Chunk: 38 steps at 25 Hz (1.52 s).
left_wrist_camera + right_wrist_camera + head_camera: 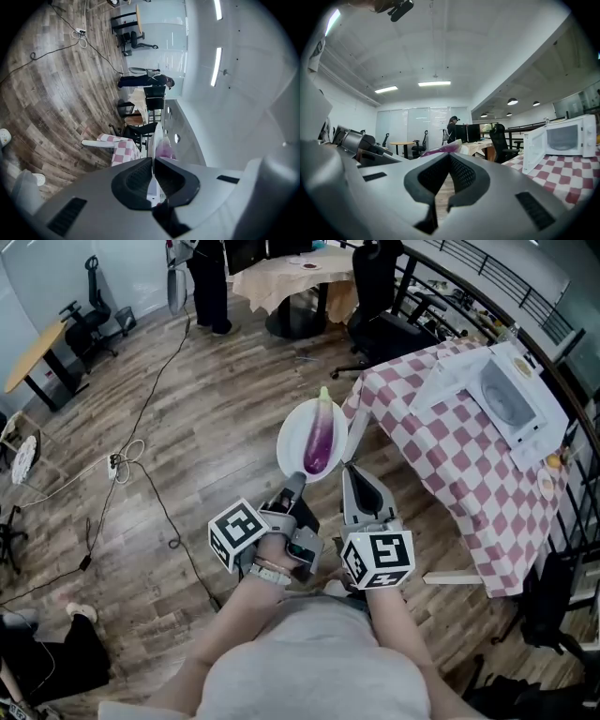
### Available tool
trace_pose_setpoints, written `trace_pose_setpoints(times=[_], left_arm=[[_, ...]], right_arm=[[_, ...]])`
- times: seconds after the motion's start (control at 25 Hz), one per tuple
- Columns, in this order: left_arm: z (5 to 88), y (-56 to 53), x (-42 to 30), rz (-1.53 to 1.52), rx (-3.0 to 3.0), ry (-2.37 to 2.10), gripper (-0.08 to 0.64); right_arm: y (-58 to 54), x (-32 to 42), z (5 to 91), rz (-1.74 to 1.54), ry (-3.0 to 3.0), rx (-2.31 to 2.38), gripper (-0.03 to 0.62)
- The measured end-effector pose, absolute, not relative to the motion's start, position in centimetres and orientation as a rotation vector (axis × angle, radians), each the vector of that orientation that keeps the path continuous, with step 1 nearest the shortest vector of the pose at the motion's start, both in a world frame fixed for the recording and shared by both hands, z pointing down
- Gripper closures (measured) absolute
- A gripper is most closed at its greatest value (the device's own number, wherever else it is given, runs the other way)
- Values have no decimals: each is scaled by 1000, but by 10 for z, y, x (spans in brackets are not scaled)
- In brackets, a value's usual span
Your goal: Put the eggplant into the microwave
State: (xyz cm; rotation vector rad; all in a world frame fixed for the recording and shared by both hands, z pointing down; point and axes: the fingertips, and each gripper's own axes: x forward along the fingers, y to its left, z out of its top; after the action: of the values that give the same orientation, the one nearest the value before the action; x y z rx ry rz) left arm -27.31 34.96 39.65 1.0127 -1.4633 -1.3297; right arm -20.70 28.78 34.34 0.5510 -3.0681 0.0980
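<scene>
While the microwave (514, 395) stands with its door open on the checkered table (441, 451), the eggplant (319, 439) lies on a white plate (292, 442) well short of it. The left gripper (300, 476) is clamped on the plate's rim. The right gripper (347, 467), jaws together on nothing, sits just beside the plate. By the look of it, the approach and the loading are still to come. Whether the right gripper touches the plate cannot be made out.

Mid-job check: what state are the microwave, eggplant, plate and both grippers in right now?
Microwave: door open, looks empty, on the checkered table.
Eggplant: lying on the plate, not yet in the microwave.
Plate: held above the floor, clamped at its rim.
Left gripper: shut on the plate's rim.
Right gripper: shut, nothing between its jaws, tips by the plate.
</scene>
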Motion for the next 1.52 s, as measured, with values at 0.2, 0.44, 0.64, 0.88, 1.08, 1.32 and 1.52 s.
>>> trace_pose_setpoints(times=[0.2, 0.44, 0.64, 0.88, 1.08, 1.32, 1.52], left_arm=[[395, 308, -253, -1275, 1061, -1420, 541], [396, 259, -227, -1207, 1107, -1360, 541], [397, 218, -201, -1169, 1146, -1310, 541], [403, 178, -174, -1129, 1168, -1272, 541], [408, 144, -149, -1111, 1170, -1255, 541], [411, 96, -117, -1111, 1186, -1231, 542], [412, 58, -91, -1107, 1193, -1211, 541]], right_arm=[[251, -186, 342, 107, -3054, 653, 569], [207, -159, 342, 141, -3039, 780, 569], [170, -131, 345, 174, -3020, 878, 569], [131, -101, 349, 187, -3000, 965, 569], [96, -74, 349, 180, -2991, 1001, 569], [52, -40, 349, 140, -2979, 1024, 569], [17, -8, 349, 119, -2957, 1065, 569]])
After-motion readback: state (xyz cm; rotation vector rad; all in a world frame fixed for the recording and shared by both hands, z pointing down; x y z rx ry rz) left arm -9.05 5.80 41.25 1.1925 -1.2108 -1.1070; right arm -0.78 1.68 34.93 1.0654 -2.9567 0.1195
